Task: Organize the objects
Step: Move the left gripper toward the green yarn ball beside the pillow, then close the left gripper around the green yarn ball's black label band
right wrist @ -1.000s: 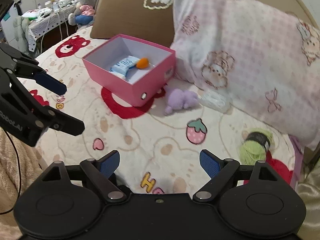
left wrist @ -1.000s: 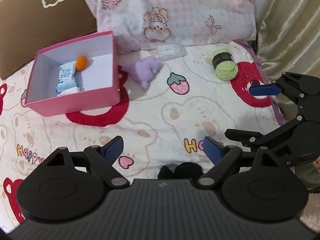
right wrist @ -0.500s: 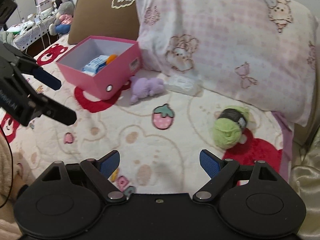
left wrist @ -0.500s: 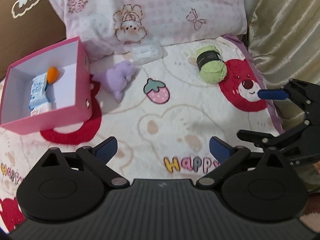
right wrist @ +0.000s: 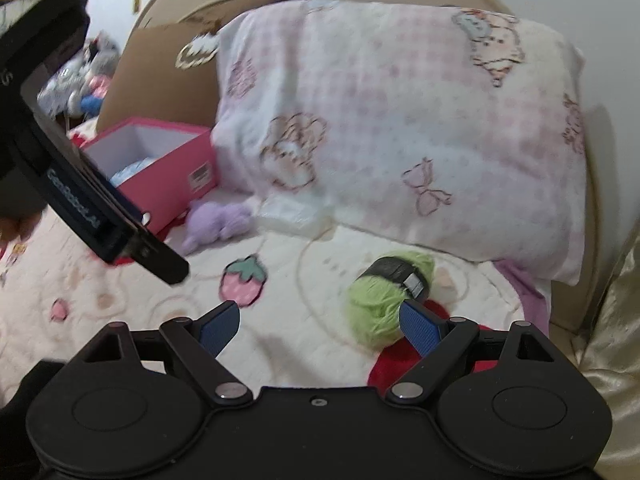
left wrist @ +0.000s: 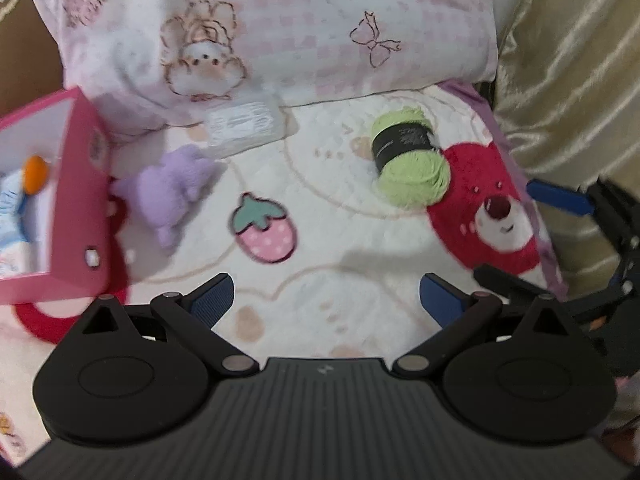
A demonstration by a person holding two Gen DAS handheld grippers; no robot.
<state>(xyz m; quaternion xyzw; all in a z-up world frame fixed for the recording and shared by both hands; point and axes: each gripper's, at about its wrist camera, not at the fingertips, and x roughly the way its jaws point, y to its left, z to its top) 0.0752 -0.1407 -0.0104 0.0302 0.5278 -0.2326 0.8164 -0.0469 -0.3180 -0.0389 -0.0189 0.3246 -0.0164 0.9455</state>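
Note:
A green yarn ball [left wrist: 412, 164] with a black band lies on the cartoon-print blanket, below the pink pillow. A purple plush toy [left wrist: 172, 188] and a clear plastic packet [left wrist: 244, 124] lie between the yarn and the pink box [left wrist: 80, 200]. The box holds an orange item [left wrist: 36, 168] and a blue-white packet [left wrist: 8, 216]. My left gripper [left wrist: 326, 300] is open and empty above the blanket. My right gripper [right wrist: 320, 320] is also open and empty. The yarn ball [right wrist: 384, 300] lies just beyond its right pad.
The pink checked pillow [left wrist: 280, 20] backs the objects, and a brown pillow [right wrist: 160, 72] stands behind the box [right wrist: 172, 176]. Gold fabric [left wrist: 568, 60] bounds the bed on the right. The left gripper's finger [right wrist: 160, 256] crosses the right wrist view's left side.
Both grippers have moved right and down toward the pillow and yarn. The box has slid to the left edge of both views. The left jaws have widened.

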